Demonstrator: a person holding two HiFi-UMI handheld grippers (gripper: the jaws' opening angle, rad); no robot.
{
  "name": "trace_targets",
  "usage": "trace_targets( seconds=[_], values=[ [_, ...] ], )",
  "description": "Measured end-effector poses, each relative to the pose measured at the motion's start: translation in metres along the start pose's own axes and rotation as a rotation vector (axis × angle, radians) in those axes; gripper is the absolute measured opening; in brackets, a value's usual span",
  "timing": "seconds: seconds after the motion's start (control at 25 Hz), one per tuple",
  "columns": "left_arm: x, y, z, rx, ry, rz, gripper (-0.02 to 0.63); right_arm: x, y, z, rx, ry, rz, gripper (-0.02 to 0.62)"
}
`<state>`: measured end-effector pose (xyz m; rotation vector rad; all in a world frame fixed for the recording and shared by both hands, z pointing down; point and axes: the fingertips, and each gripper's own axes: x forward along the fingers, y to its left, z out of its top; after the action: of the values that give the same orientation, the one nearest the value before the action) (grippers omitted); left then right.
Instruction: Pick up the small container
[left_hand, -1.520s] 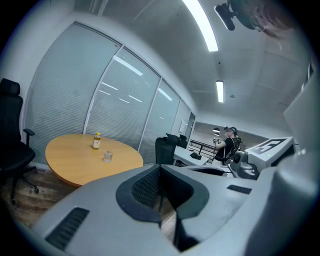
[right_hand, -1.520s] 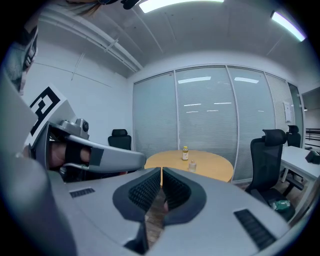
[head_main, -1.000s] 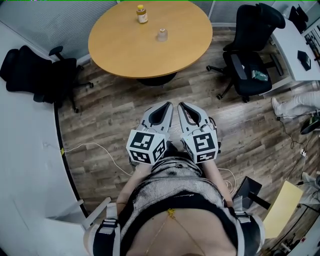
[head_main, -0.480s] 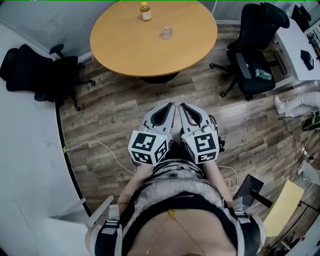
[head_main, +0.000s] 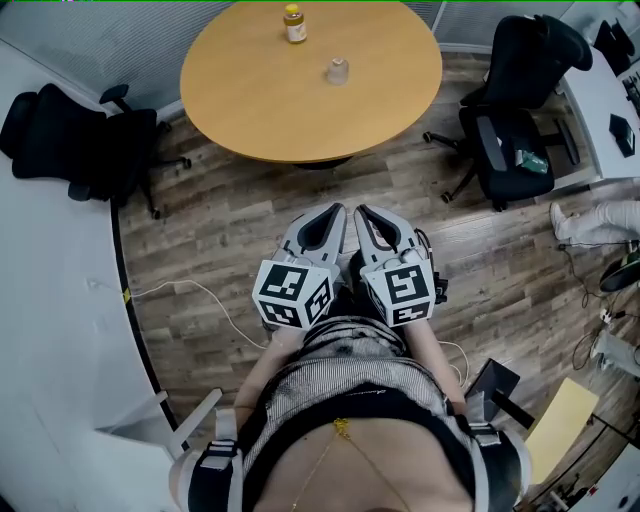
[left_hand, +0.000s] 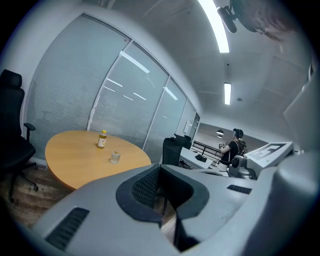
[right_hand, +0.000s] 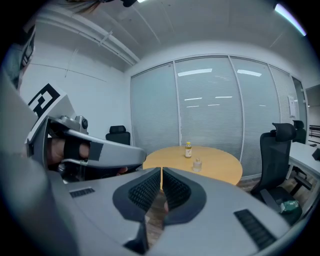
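Observation:
The small clear container (head_main: 338, 71) stands on the round wooden table (head_main: 260, 100), near a yellow-capped bottle (head_main: 293, 23). Both are far ahead of my grippers. My left gripper (head_main: 333, 213) and right gripper (head_main: 363, 212) are held side by side over the wood floor, close to the person's body, both shut and empty. In the left gripper view the container (left_hand: 115, 157) and bottle (left_hand: 102, 139) sit beyond the shut left gripper (left_hand: 160, 167). In the right gripper view the container (right_hand: 197, 164) shows just past the shut right gripper (right_hand: 161, 172).
A black office chair (head_main: 75, 145) stands left of the table and another (head_main: 515, 120) to its right. A white desk (head_main: 605, 120) lies at the far right, a white counter (head_main: 50, 330) along the left. A cable (head_main: 200, 295) crosses the floor. A person (left_hand: 234, 146) stands far off.
The table, container and bottle have shifted slightly right and look a little nearer in the head view. Both grippers stay side by side with shut jaws.

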<state>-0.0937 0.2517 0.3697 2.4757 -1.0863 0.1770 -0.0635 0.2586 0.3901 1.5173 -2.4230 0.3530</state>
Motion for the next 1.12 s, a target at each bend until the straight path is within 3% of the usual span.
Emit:
trace_targets(
  seconds=[0.48,1.12],
  values=[
    [0.078,0.008,0.043,0.025,-0.037,0.024,0.022,0.046,-0.073,0.037,-0.048,-0.030,0.036,0.025],
    [0.118,0.014,0.059,0.021,-0.044,0.097,0.022,0.072,-0.110,0.051,-0.046,-0.034,0.107,0.025]
  ],
)
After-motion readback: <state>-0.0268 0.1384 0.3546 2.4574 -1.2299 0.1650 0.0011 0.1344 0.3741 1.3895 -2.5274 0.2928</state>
